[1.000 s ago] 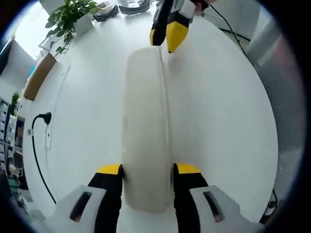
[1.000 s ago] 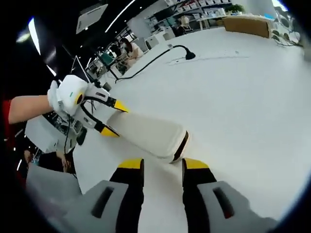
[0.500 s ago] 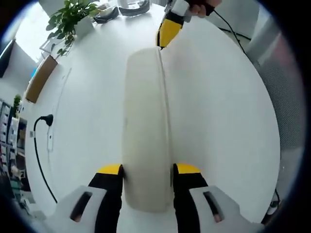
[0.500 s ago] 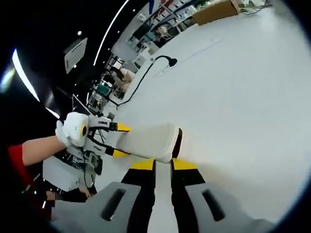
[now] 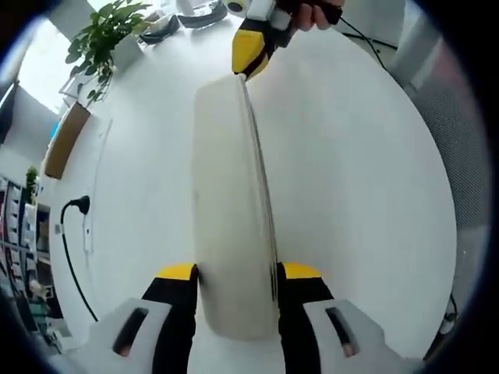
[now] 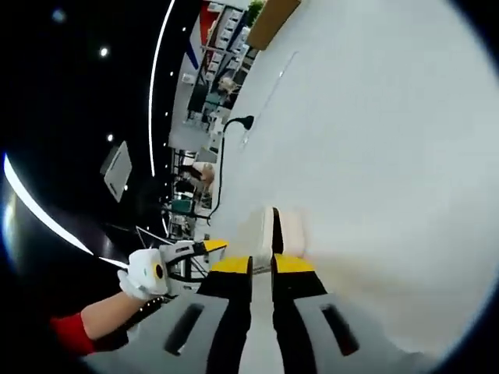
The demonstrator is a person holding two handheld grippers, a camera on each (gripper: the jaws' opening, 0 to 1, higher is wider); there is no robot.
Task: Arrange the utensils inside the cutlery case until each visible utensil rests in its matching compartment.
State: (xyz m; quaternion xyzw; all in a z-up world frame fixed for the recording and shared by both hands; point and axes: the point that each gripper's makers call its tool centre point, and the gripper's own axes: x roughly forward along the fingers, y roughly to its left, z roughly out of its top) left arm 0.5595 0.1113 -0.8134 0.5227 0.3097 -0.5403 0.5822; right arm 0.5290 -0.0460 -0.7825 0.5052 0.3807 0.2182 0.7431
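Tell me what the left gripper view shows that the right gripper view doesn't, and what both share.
Left gripper view: a potted plant and a cardboard box at the far side of the table, a dark object near the top, and the cutlery case along its whole length.

Right gripper view: the dim room beyond the table with shelves, and a gloved hand with a red sleeve holding the left tool.

Shared: the white table, the closed cutlery case, the black cable, and both tools, including the right tool.
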